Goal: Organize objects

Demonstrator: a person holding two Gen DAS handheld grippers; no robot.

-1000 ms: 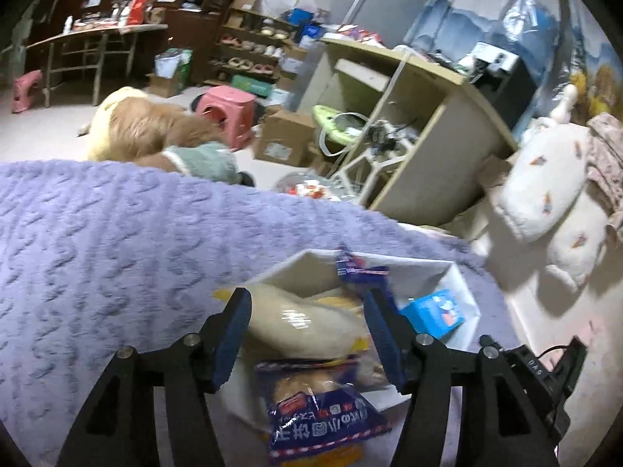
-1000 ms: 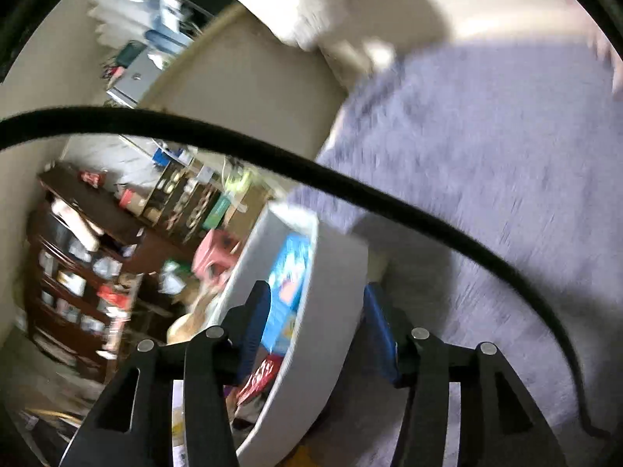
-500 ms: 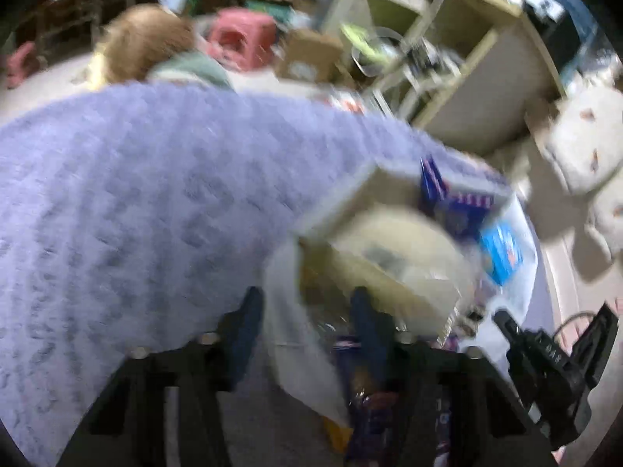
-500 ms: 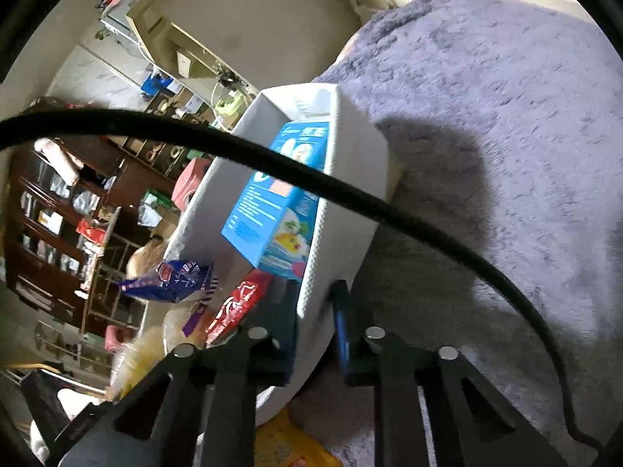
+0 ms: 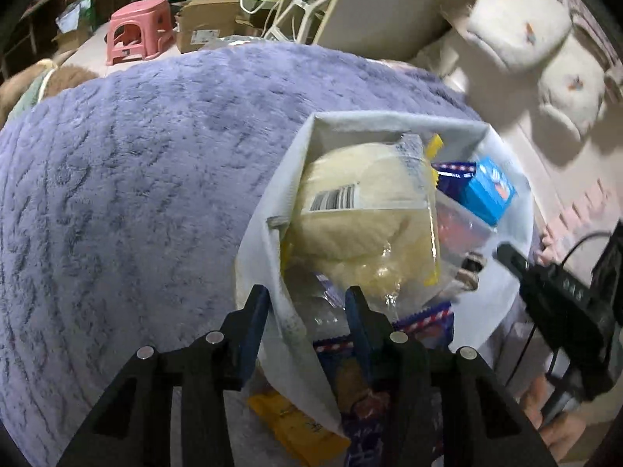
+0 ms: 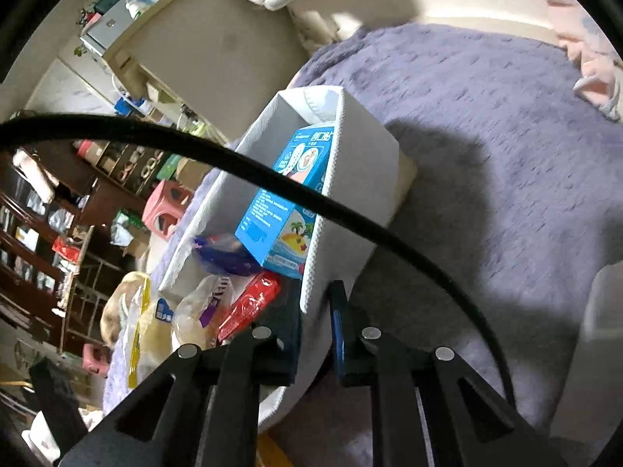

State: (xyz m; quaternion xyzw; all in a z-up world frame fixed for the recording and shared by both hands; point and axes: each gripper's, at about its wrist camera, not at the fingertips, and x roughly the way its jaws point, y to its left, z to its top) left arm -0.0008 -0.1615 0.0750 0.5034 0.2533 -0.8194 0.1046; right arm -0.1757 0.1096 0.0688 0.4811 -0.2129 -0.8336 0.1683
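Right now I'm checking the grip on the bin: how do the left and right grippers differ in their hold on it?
The left gripper straddles one wall of the white bin with a visible gap; the right gripper is pinched tight on the opposite wall. Left's inner finger sits among the snack bags; right's sits beside the red packet. Both have one finger inside, one outside.

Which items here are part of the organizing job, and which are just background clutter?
In play:
- white fabric bin
- bagged bread
- blue box
- red packet
- left claw and right claw, each straddling a bin wall

Lying about:
- pink stool
- cardboard box
- pillows
- purple blanket underneath
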